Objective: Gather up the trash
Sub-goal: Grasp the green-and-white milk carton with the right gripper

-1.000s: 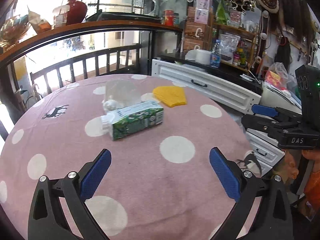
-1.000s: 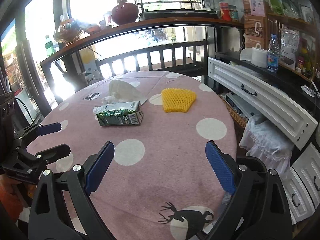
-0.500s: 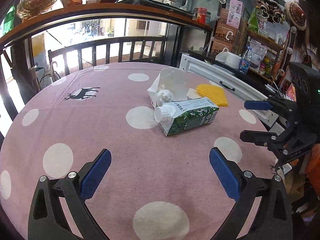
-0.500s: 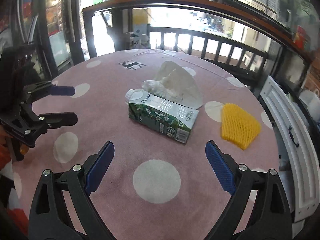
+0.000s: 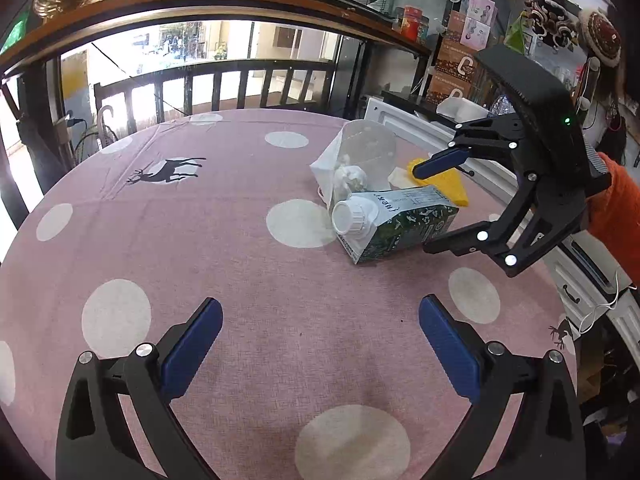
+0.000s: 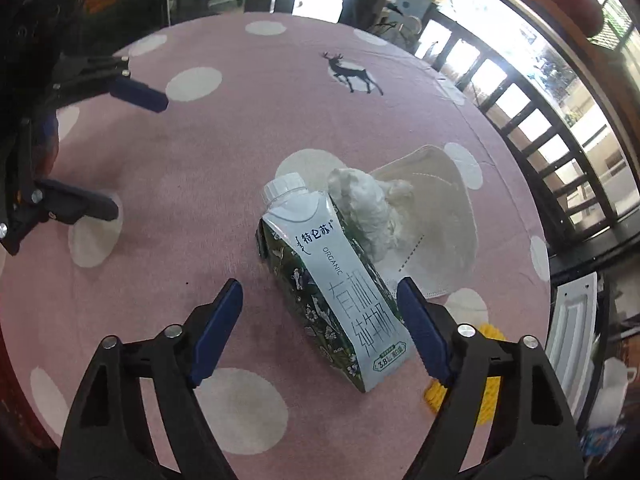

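Milk carton (image 6: 334, 280): green-and-white, screw-capped, laid on its side on the pink, white-dotted tabletop (image 6: 224, 152). In the right wrist view it is found at centre, its base toward 5 o'clock and its cap toward 11 o'clock.

Crumpled white tissue (image 6: 370, 212): set against the carton at 1 o'clock of it, resting on a flattened clear wrapper (image 6: 436, 216).

Yellow foam net (image 6: 486, 396): seen at 4 o'clock of the carton, partly hidden behind the right tool's finger.

Right tool (image 6: 320, 328): held open wide, its blue pads placed on either side of the carton's lower half; contact with the carton cannot be told. In the left wrist view the same tool (image 5: 424, 206) is seen at 3 o'clock, spread over the carton's (image 5: 396, 220) base end.

Left tool (image 5: 320, 350): held open, nothing between its pads, positioned over bare cloth at 6 o'clock of the carton and well apart from it.
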